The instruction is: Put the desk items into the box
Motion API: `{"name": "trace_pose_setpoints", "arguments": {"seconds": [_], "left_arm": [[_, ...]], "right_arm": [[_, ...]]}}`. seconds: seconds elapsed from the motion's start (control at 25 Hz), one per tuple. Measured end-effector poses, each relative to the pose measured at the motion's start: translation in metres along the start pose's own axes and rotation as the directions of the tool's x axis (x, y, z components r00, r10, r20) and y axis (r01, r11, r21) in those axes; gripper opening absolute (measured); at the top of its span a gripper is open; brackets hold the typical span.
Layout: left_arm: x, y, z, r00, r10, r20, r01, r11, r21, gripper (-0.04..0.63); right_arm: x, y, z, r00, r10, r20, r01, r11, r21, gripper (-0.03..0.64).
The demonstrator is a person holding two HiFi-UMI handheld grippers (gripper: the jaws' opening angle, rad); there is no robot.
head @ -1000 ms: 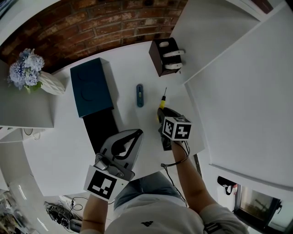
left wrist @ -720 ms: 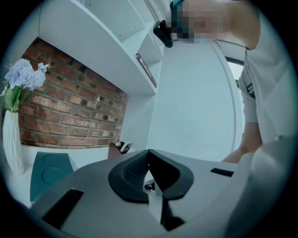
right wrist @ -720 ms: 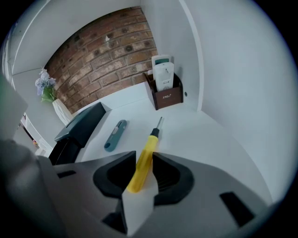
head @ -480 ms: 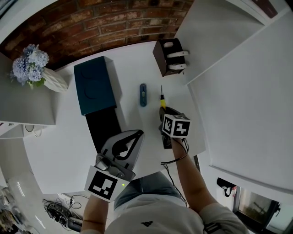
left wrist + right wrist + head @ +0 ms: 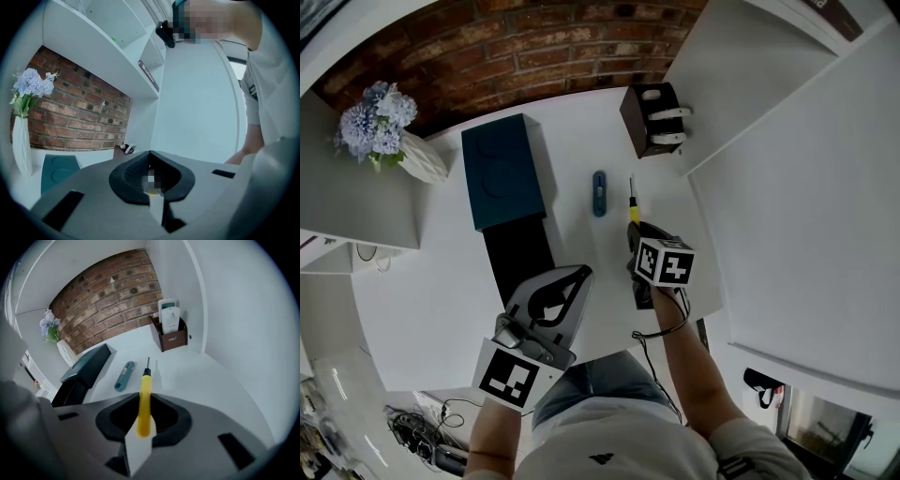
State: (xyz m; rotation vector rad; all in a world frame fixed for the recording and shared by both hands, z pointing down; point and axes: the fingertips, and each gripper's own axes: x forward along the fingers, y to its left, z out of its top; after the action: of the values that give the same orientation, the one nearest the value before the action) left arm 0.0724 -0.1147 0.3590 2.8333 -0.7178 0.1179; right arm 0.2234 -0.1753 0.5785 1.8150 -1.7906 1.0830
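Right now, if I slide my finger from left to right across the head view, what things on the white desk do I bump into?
flower vase → teal box → blue cutter → yellow screwdriver

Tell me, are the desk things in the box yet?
Not yet, it seems. Done: nothing that shows; the black box looks dark inside, and the blue cutter lies out on the desk. In hand: the right gripper has just been closing its jaws on the yellow screwdriver. Left: carry it to the box, then the cutter. The left gripper is shut, holding nothing.
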Motion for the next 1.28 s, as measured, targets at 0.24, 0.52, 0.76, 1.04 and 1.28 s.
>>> {"name": "trace_pose_setpoints", "arguments": {"seconds": [0.24, 0.52, 0.76, 1.04, 1.28], "left_arm": [[-0.015, -0.003, 0.006, 1.000, 0.014, 0.020, -0.014, 1.000, 0.009, 0.011], [-0.043, 0.000, 0.012, 0.997, 0.067, 0.046, -0.067, 0.998, 0.012, 0.011], [-0.073, 0.009, 0.015, 0.990, 0.129, 0.060, -0.131, 0.991, 0.019, 0.011], [-0.110, 0.018, 0.017, 0.976, 0.202, 0.080, -0.203, 0.979, 0.016, 0.011], [-0.137, 0.023, 0.016, 0.964, 0.252, 0.087, -0.255, 0.967, 0.014, 0.011]], "right_arm": [[-0.018, 0.032, 0.010, 0.997, 0.072, 0.033, -0.071, 0.997, -0.035, 0.082], [-0.039, 0.085, 0.019, 0.985, 0.161, 0.060, -0.153, 0.980, -0.125, 0.081], [-0.049, 0.138, 0.018, 0.970, 0.238, 0.053, -0.221, 0.951, -0.217, 0.081], [-0.051, 0.194, 0.010, 0.947, 0.319, 0.026, -0.299, 0.911, -0.285, 0.081], [-0.053, 0.230, -0.002, 0.930, 0.369, -0.003, -0.350, 0.880, -0.321, 0.081]]}}
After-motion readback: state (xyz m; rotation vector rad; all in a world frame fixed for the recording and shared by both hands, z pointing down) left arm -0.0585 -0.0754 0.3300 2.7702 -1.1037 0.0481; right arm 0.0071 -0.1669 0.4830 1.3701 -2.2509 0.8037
